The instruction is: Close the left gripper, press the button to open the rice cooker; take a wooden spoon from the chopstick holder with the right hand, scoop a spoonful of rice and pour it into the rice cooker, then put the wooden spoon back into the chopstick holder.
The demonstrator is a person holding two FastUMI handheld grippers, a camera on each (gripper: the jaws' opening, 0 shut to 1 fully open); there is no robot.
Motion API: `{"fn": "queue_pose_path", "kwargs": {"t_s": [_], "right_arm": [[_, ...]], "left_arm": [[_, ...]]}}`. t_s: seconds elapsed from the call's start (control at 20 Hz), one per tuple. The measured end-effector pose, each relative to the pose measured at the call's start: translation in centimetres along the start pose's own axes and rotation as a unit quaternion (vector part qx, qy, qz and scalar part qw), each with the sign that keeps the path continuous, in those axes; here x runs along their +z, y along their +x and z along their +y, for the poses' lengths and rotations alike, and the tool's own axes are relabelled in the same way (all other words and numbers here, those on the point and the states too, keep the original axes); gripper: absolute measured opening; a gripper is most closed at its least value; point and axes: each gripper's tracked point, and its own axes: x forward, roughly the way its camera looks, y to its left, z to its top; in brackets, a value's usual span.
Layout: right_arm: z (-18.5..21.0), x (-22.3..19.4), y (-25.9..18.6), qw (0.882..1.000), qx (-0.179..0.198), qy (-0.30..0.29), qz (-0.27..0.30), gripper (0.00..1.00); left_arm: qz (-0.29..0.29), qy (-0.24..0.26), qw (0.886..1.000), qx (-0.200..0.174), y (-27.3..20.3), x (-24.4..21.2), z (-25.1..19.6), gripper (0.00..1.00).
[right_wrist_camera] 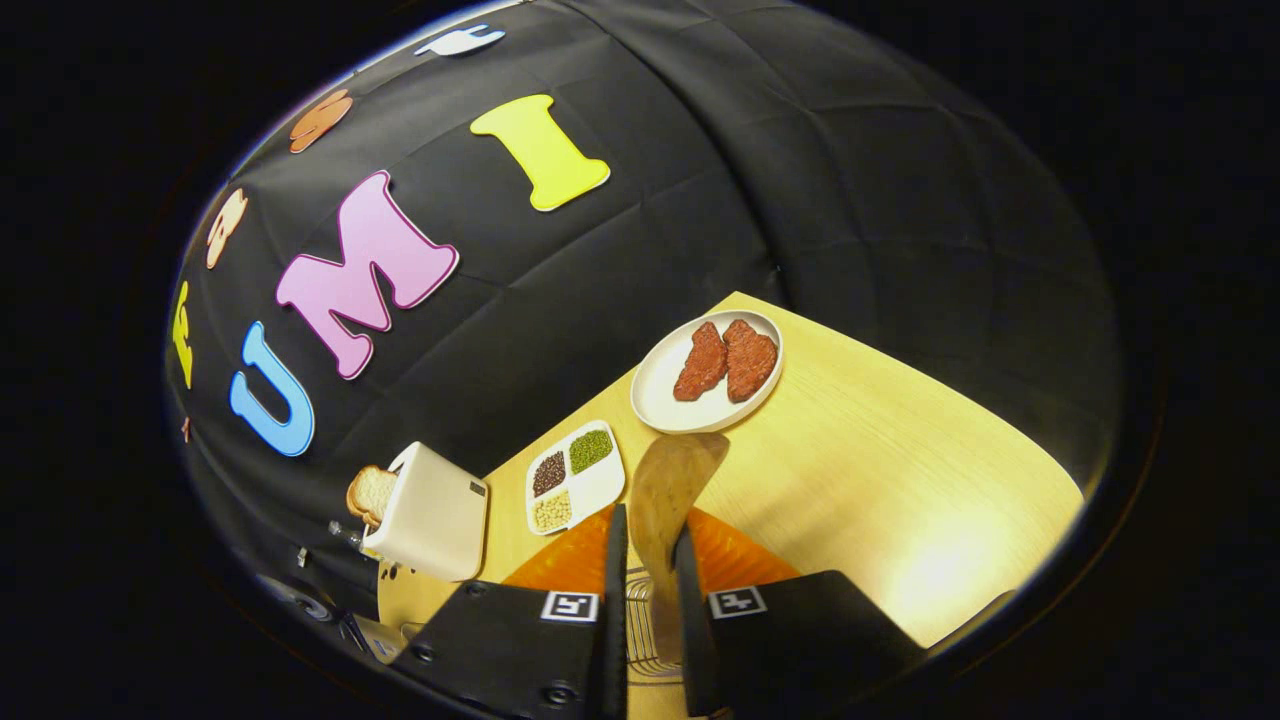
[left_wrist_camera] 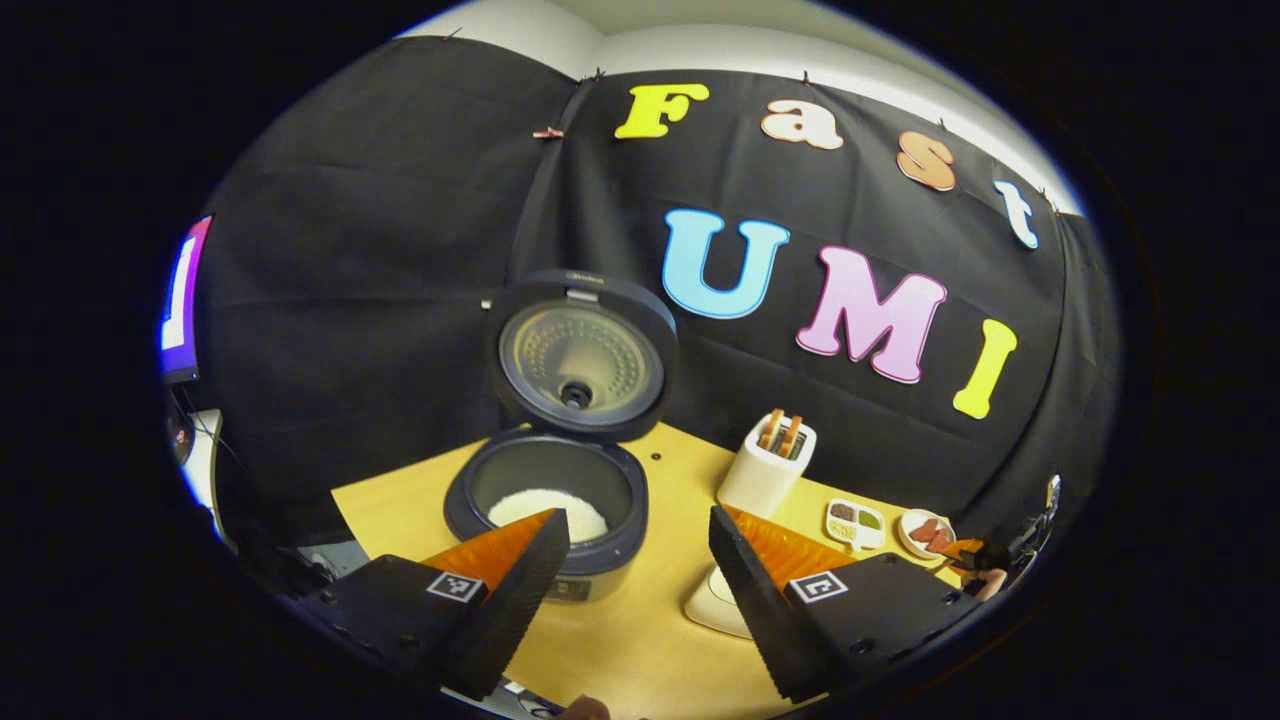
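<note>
The dark rice cooker (left_wrist_camera: 560,520) stands with its lid (left_wrist_camera: 582,352) swung up, and white rice (left_wrist_camera: 548,510) lies in its pot. My left gripper (left_wrist_camera: 637,520) hangs open just in front of the cooker, holding nothing. In the right gripper view, my right gripper (right_wrist_camera: 650,520) is shut on a wooden spoon (right_wrist_camera: 672,478). The spoon's brown bowl sticks out forward over the table, and I see no rice on it. The right gripper (left_wrist_camera: 975,555) and the hand holding it appear small at the far right of the left gripper view.
A white toaster (left_wrist_camera: 765,465) (right_wrist_camera: 430,512) with bread stands right of the cooker. Beyond it are a divided seasoning tray (left_wrist_camera: 853,522) (right_wrist_camera: 575,475) and a plate (right_wrist_camera: 660,395) with two pieces of meat. A white dish (left_wrist_camera: 712,600) lies partly behind my left gripper's right finger.
</note>
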Motion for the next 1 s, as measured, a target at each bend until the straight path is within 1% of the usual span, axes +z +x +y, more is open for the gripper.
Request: {"fn": "queue_pose_path", "kwargs": {"t_s": [0.05, 0.1, 0.2, 0.25, 0.3, 0.4, 0.5, 0.55, 0.6, 0.65, 0.75, 0.9, 1.0], "right_arm": [[0.1, 0.2, -0.4, 1.000, 0.000, -0.005, -0.005, 0.37], [0.1, 0.5, -0.8, 1.000, 0.001, -0.009, -0.010, 0.55], [-0.7, 0.8, -0.7, 0.999, -0.016, -0.023, -0.021, 0.84], [-0.9, 1.3, -2.6, 0.999, -0.023, -0.027, -0.028, 0.99], [-0.9, 1.6, -3.3, 0.999, -0.025, -0.029, -0.035, 0.98], [-1.2, 2.2, -5.5, 0.997, -0.034, -0.042, -0.052, 0.98], [-1.6, 2.6, -8.0, 0.995, -0.047, -0.054, -0.070, 0.98], [-1.6, 2.5, -9.4, 0.994, -0.051, -0.058, -0.076, 0.98], [-1.6, 2.4, -10.9, 0.993, -0.056, -0.064, -0.081, 0.98], [-1.6, 2.2, -12.5, 0.992, -0.059, -0.073, -0.088, 0.98], [-1.4, 1.8, -15.8, 0.988, -0.064, -0.095, -0.101, 0.99], [0.0, 1.4, -20.8, 0.981, -0.052, -0.134, -0.128, 0.98], [0.7, 1.3, -23.8, 0.974, -0.047, -0.163, -0.152, 0.98]], "left_arm": [[-0.015, 0.008, 1.000, 0.006, 0.3, 1.3, 0.6, 0.95], [-0.032, 0.017, 0.999, 0.011, 0.5, 2.7, 1.2, 0.95], [-0.071, 0.032, 0.997, 0.014, 0.8, 5.5, 1.8, 0.95], [-0.091, 0.039, 0.995, 0.012, 1.1, 7.1, 2.0, 0.95], [-0.114, 0.044, 0.992, 0.010, 1.2, 8.5, 2.2, 0.95], [-0.151, 0.057, 0.987, 0.018, 1.8, 11.1, 3.2, 0.95], [-0.179, 0.077, 0.981, 0.013, 2.7, 13.3, 3.6, 0.95], [-0.186, 0.088, 0.979, 0.006, 3.3, 14.1, 3.9, 0.95], [-0.191, 0.096, 0.977, 0.001, 4.1, 14.8, 4.2, 0.98], [-0.199, 0.101, 0.975, -0.005, 4.8, 15.7, 4.6, 0.95], [-0.214, 0.107, 0.971, -0.017, 6.5, 17.3, 5.0, 0.95], [-0.225, 0.117, 0.967, -0.039, 9.6, 18.5, 5.2, 0.95], [-0.225, 0.120, 0.966, -0.050, 11.8, 19.0, 5.1, 0.95]]}}
